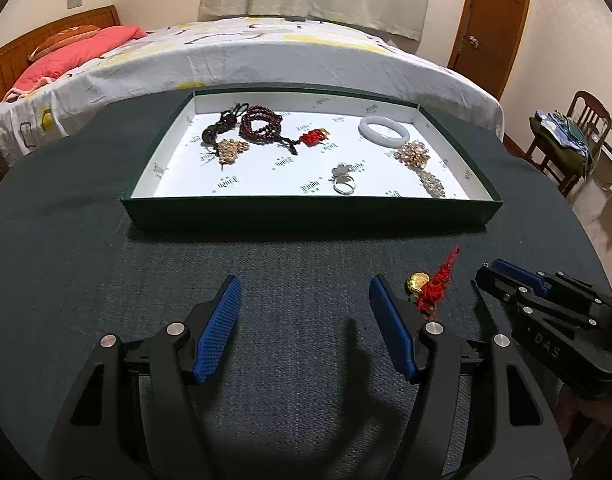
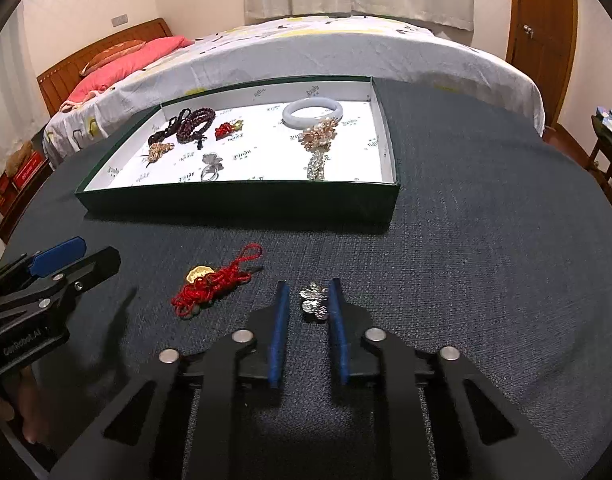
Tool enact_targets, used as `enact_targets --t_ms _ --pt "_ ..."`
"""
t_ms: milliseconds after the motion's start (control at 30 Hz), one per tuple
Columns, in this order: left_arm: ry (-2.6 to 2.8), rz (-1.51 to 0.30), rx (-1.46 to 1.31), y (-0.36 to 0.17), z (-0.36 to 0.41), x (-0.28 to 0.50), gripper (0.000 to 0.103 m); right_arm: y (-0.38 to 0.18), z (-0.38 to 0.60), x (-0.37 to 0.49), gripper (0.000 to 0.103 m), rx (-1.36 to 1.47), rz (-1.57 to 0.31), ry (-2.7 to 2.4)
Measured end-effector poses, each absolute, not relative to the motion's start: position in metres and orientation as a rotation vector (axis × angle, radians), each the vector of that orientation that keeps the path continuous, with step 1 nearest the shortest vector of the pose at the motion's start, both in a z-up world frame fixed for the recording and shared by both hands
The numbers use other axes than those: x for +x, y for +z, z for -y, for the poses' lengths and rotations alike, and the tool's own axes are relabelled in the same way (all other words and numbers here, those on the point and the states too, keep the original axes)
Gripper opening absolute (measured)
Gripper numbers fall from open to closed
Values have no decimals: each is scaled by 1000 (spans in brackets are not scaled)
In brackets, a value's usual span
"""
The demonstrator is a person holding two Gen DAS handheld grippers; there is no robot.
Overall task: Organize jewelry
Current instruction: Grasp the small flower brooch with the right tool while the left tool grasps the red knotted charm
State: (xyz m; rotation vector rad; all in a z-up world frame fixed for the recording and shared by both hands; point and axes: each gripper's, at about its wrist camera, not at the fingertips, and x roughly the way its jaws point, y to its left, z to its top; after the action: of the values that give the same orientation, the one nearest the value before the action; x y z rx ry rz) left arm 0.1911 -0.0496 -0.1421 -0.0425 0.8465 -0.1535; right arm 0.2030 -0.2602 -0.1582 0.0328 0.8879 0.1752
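A green tray with white lining (image 1: 309, 210) (image 2: 242, 202) holds a white bangle (image 1: 383, 131) (image 2: 312, 111), dark red beads (image 1: 261, 123) (image 2: 196, 123), a silver ring (image 1: 343, 185) (image 2: 210, 175) and several brooches. A red cord charm with a gold piece (image 1: 429, 286) (image 2: 210, 284) lies on the dark cloth. My left gripper (image 1: 306, 312) (image 2: 62, 258) is open and empty, just left of the charm. My right gripper (image 2: 307, 304) (image 1: 505, 276) has its jaws narrowly apart around a silver flower brooch (image 2: 314, 300); I cannot tell whether they touch it.
The round table has a dark cloth (image 1: 106, 260) (image 2: 485, 240). A bed (image 1: 246, 56) (image 2: 345, 52) stands close behind it. A chair with clothes (image 1: 573, 136) is at the right, and a wooden door (image 1: 493, 20) behind.
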Motion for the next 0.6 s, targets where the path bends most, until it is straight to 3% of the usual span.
enact_targets --t_ms 600 --pt "-236 -866 -10 -146 91 187 65 -152 278 192 10 80 -862 164"
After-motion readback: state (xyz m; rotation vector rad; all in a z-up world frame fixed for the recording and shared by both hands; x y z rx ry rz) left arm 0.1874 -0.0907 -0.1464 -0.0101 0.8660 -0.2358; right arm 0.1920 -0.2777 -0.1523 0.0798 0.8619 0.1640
